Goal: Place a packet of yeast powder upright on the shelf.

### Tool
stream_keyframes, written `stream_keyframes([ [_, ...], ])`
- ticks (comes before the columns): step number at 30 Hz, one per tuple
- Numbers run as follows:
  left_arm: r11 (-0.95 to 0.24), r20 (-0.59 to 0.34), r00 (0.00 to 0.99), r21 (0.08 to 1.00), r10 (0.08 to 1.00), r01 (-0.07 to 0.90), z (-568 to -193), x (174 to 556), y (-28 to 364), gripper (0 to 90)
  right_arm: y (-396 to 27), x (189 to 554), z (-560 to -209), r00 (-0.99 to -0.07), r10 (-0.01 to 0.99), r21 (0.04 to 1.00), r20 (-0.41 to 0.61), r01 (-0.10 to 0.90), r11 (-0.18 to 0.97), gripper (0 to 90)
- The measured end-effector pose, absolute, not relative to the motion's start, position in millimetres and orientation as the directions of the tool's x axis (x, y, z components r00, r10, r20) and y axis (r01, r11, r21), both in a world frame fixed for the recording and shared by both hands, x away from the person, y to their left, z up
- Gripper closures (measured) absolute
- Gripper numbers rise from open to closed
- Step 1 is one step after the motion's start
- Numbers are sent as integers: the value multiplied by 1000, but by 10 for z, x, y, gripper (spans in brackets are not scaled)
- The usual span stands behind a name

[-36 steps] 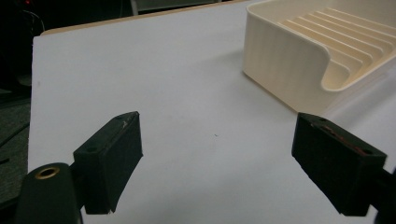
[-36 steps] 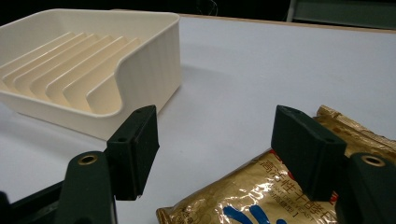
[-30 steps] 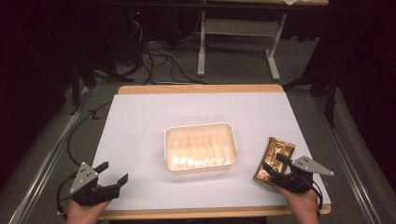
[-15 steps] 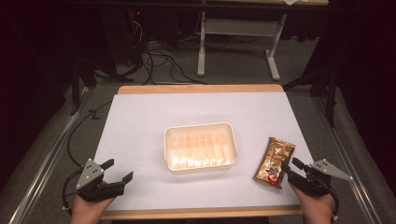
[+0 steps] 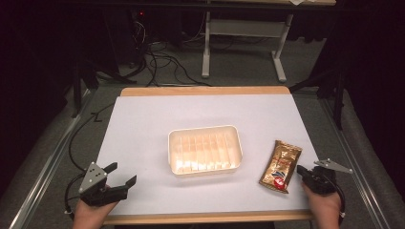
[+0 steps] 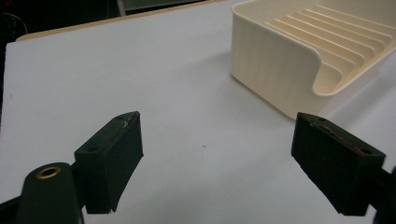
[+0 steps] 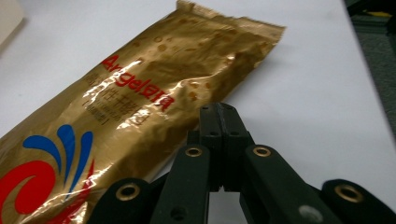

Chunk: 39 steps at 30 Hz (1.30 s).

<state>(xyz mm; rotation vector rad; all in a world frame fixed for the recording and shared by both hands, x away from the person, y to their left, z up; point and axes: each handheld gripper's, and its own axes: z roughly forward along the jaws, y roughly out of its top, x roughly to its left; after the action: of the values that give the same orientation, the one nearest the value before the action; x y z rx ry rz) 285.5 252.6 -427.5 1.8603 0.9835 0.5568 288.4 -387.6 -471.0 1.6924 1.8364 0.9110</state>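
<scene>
White table top (image 5: 143, 129) in a dark room, cables on the floor behind; cream ribbed tray (image 5: 205, 150) sits mid-table, empty. Gold snack packet (image 5: 281, 165) lies flat just right of the tray, apart from it. Right gripper (image 5: 304, 171) near the packet's near end, jaws pressed together on nothing. Left gripper (image 5: 120, 175) at the near-left corner, jaws wide apart, empty. Likely step: pick up the packet, so part the right jaws first, straddle an edge, pinch lightly, foil may slip
</scene>
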Motion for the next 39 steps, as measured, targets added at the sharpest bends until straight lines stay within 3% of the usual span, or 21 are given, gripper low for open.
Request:
stream_keyframes([
  [4,-239,-33,566,885,824,399,-4273,2832,2568,171,-3764,2903,-4713,-172,982,728,80,683,60,900],
  [16,-236,-33,564,887,825,397,-4261,2811,2572,172,-3231,2813,-4674,-459,885,697,82,661,278,900],
  [19,-232,-36,563,888,826,396,-4258,2813,2574,172,-3109,2795,-4616,-492,868,718,72,630,297,900],
  [26,-226,-36,557,891,830,395,-4249,2785,2596,172,-3020,2879,-4459,-456,888,807,60,546,226,899],
  [34,-224,-39,554,889,831,399,-4253,2786,2601,173,-2980,2857,-4662,-498,858,707,124,652,276,900],
  [39,-240,-32,567,885,823,398,-4266,2825,2536,173,-2815,2775,-4699,-591,802,670,84,630,394,900],
])
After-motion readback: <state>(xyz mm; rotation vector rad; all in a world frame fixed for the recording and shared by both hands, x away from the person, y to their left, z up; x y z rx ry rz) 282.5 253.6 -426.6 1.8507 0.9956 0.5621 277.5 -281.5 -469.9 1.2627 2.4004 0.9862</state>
